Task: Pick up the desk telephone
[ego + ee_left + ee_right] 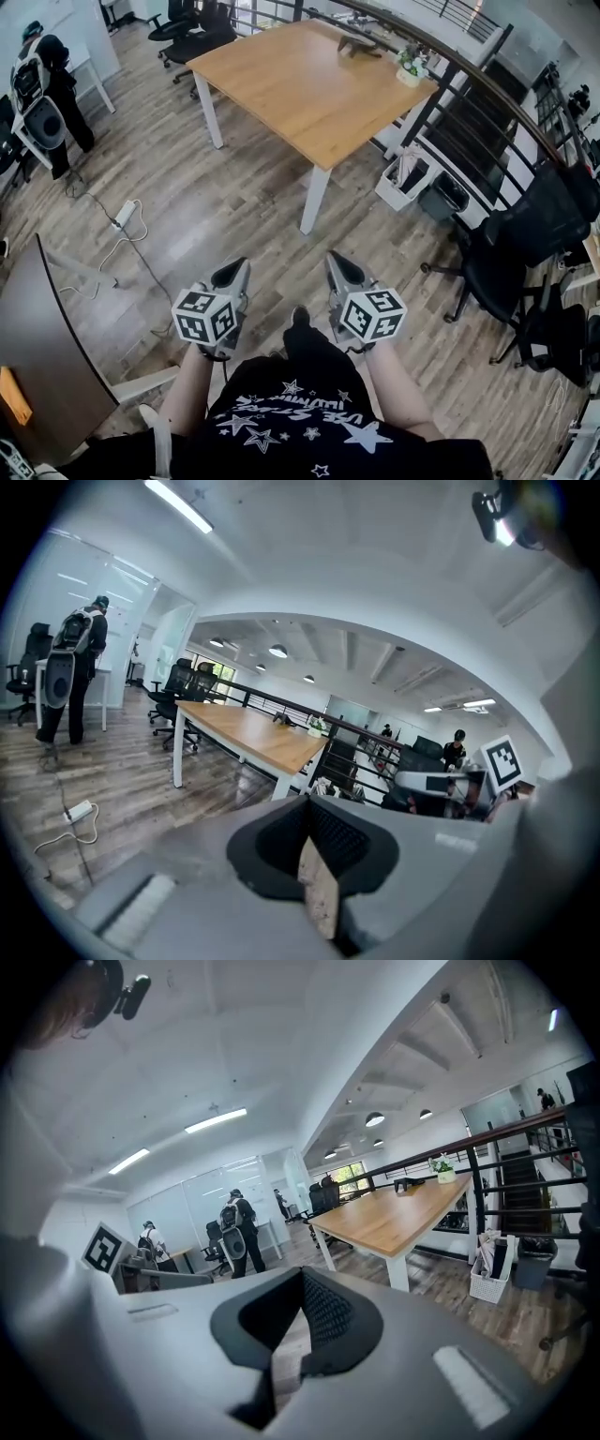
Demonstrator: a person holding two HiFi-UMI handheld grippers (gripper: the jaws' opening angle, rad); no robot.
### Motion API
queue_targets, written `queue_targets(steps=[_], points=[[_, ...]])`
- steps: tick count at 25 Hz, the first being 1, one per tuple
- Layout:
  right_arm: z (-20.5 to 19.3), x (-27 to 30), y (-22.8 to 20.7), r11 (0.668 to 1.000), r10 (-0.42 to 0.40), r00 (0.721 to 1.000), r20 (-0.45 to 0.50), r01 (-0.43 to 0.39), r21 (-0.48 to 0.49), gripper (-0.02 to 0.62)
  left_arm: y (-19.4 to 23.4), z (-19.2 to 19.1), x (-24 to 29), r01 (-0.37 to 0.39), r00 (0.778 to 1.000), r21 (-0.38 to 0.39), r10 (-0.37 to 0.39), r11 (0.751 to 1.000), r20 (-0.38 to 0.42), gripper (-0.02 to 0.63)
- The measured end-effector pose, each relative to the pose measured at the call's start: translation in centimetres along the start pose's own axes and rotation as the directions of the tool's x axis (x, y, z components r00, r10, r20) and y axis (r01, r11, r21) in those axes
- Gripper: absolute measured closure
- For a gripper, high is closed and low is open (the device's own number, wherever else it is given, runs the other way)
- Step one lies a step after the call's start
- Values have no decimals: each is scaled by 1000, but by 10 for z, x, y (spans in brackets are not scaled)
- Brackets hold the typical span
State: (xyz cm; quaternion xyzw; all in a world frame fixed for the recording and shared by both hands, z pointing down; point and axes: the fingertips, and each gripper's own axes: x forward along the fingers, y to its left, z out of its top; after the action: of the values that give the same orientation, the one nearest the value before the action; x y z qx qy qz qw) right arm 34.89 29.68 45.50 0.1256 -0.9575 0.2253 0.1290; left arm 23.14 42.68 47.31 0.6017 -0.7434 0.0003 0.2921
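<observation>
- The left gripper is held low in front of the person's body, at about 7 o'clock of the head view. Its jaws are pressed together and nothing is between them.
- The right gripper is just beside it, at about 5 o'clock. Its jaws are also closed, tip against tip, and they grasp nothing.
- Both grippers point a little downward, toward the wooden table that stands at 12 o'clock, well apart from them.
- A small dark thing, which seems to be the desk telephone, lies on the far part of the table, at about 1 o'clock. It is too small to tell more. No gripper is near it.
- A potted plant stands near the table's far right corner, close to the dark railing.
- Under that corner, at 2 o'clock, a white basket stands on the wooden floor, with a dark bin beside it.
- Black office chairs stand at 3 o'clock.
- A white power strip with its cable lies on the floor at 9 o'clock.
- A person with a backpack stands at 10 o'clock, far from the table.
</observation>
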Motion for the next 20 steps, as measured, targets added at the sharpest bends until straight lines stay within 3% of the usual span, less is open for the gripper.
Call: queue_targets(steps=[11,20], points=[[16,82,-39,1000,1,1000,-21,-1,17,597,69,11,24,-85,996,-62,84,994,-20,604],[77,197,-89,998,52,998,-34,-51,36,597,128,79,99,-148,989,-79,146,986,-27,604]])
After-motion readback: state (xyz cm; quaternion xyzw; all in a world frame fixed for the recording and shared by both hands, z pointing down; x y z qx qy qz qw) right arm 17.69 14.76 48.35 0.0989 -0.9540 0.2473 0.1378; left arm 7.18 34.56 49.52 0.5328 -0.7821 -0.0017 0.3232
